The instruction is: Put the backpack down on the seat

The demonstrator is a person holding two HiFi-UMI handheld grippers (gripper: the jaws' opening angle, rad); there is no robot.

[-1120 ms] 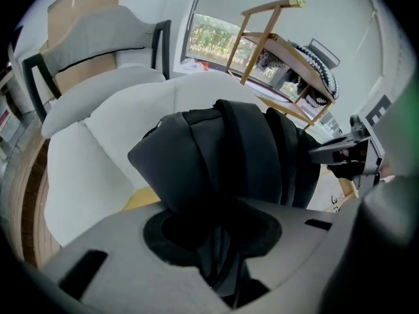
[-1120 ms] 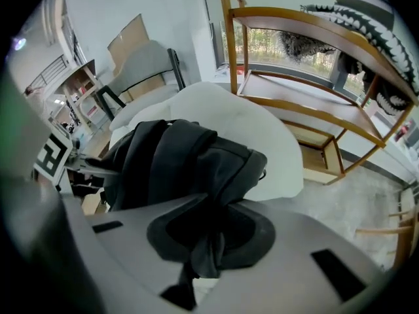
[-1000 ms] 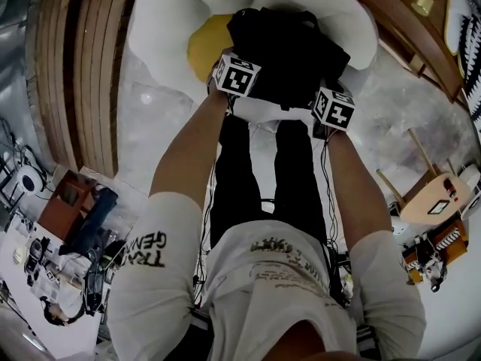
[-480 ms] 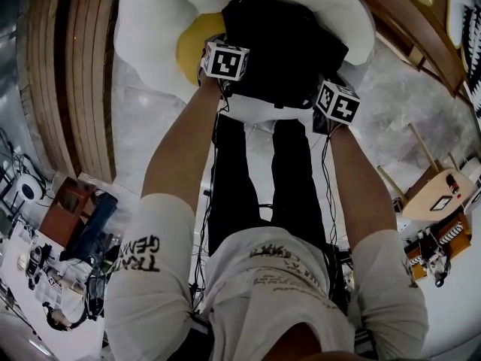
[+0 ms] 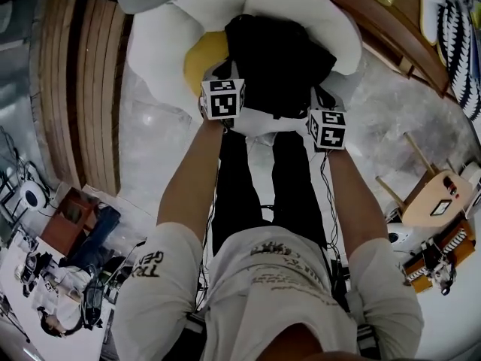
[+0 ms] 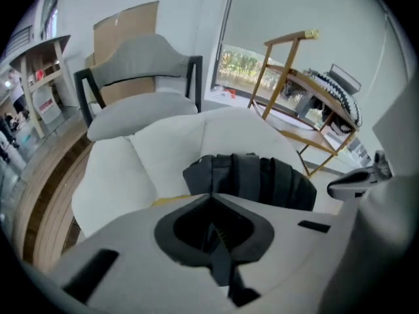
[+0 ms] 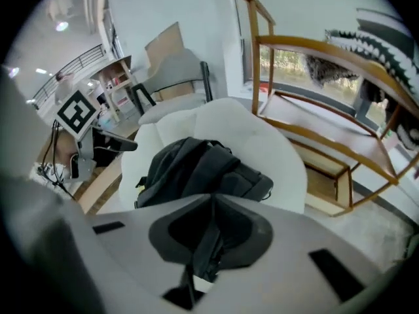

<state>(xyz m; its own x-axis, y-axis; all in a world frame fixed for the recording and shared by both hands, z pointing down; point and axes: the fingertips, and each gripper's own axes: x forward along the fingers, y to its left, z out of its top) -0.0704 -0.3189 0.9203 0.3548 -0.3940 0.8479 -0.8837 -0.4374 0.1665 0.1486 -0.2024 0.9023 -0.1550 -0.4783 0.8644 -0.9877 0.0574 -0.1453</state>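
The backpack lies on the white seat, against its back cushions and partly over the yellow centre; it is just ahead of both grippers and lower than them, clear of their tips. The left gripper stands off the pack's near left edge; its jaws have just been closing and now meet, with nothing between them. The right gripper stands off the near right edge; its jaws have likewise just been closing and are drawn together, with only a dark seam between them and no part of the pack visibly gripped.
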